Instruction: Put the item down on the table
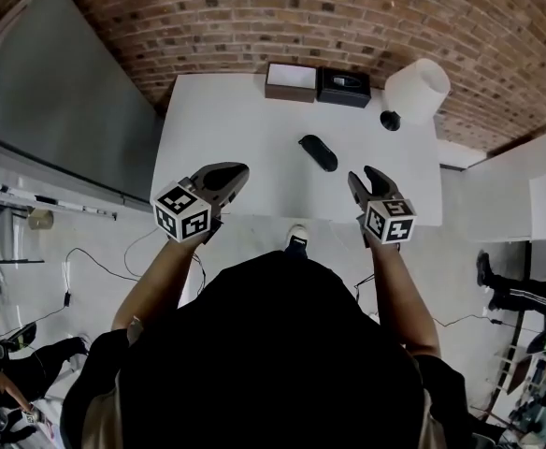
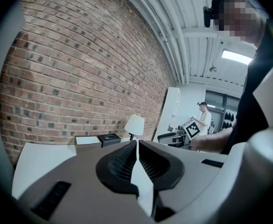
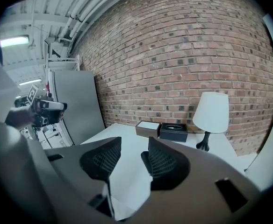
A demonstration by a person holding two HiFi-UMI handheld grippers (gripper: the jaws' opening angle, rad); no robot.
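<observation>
A black oblong item lies flat on the white table, near its middle, with nothing touching it. My left gripper hovers at the table's front edge, left of the item, jaws together and empty. In the left gripper view the left gripper shows only a thin slit between its pads. My right gripper hangs at the front edge, just right of and nearer than the item, shut and empty. In the right gripper view the right gripper holds nothing, and the item is hidden behind its jaws.
At the table's far edge stand a brown box with a white top, a black box and a white lamp. A brick wall runs behind. A grey panel stands to the left. Cables lie on the floor.
</observation>
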